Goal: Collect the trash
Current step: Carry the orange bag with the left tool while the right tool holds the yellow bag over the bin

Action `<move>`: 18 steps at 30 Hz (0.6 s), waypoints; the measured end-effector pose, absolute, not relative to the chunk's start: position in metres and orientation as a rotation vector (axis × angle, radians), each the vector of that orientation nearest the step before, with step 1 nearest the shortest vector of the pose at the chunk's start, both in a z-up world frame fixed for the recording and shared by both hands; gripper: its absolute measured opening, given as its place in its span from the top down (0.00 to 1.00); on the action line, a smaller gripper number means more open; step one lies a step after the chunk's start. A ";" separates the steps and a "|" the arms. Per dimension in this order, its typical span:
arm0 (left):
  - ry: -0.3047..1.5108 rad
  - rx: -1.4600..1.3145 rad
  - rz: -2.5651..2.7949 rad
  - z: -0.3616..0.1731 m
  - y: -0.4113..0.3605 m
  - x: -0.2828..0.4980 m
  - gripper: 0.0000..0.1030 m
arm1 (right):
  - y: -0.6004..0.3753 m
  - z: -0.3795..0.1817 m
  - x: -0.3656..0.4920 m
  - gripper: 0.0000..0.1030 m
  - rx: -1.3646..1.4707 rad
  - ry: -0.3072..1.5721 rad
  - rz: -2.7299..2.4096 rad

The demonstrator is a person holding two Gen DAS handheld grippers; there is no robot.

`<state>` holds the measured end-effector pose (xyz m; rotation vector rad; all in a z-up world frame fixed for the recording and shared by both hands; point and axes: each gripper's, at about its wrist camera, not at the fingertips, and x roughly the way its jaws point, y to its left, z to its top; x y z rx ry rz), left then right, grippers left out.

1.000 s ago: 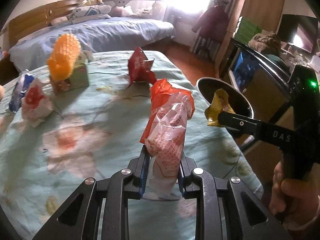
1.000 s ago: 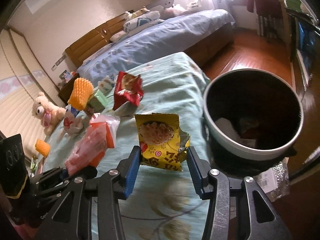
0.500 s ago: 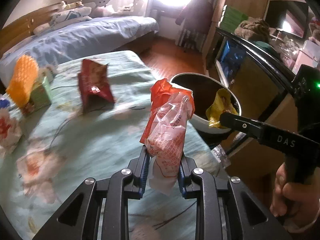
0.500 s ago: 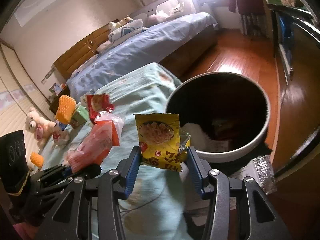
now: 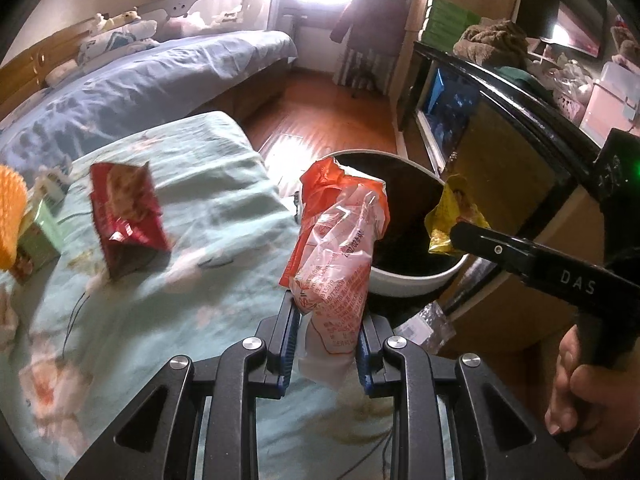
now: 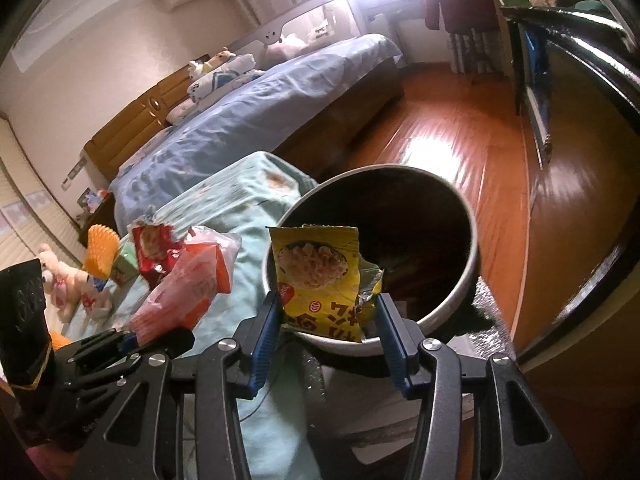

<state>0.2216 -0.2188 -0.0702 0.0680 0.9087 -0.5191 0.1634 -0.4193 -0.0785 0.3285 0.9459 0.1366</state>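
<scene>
In the right wrist view the round bin [image 6: 460, 280] gapes wide at center, its mouth unblocked beyond the yellow packet [image 6: 320, 276] held at its near rim. At right a dark cabinet edge [image 6: 592, 52] crowds close (little room there). At left, the left gripper's orange-and-clear wrapper [image 6: 188, 280] fills the space over the bedspread [image 6: 240, 208].

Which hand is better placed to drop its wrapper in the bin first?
Right. Its yellow packet already hangs over the bin mouth; the left gripper's orange wrapper looks short of the rim.
</scene>
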 end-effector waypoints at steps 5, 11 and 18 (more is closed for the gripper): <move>0.915 0.088 -0.528 -0.073 -0.232 0.237 0.77 | -0.427 -0.081 0.172 0.52 0.320 0.947 0.110; 0.924 0.100 -0.534 -0.076 -0.248 0.254 0.77 | -0.437 -0.082 0.180 0.51 0.321 0.945 0.083; 0.928 0.116 -0.538 -0.078 -0.266 0.269 0.77 | -0.442 -0.083 0.193 0.51 0.313 0.948 0.067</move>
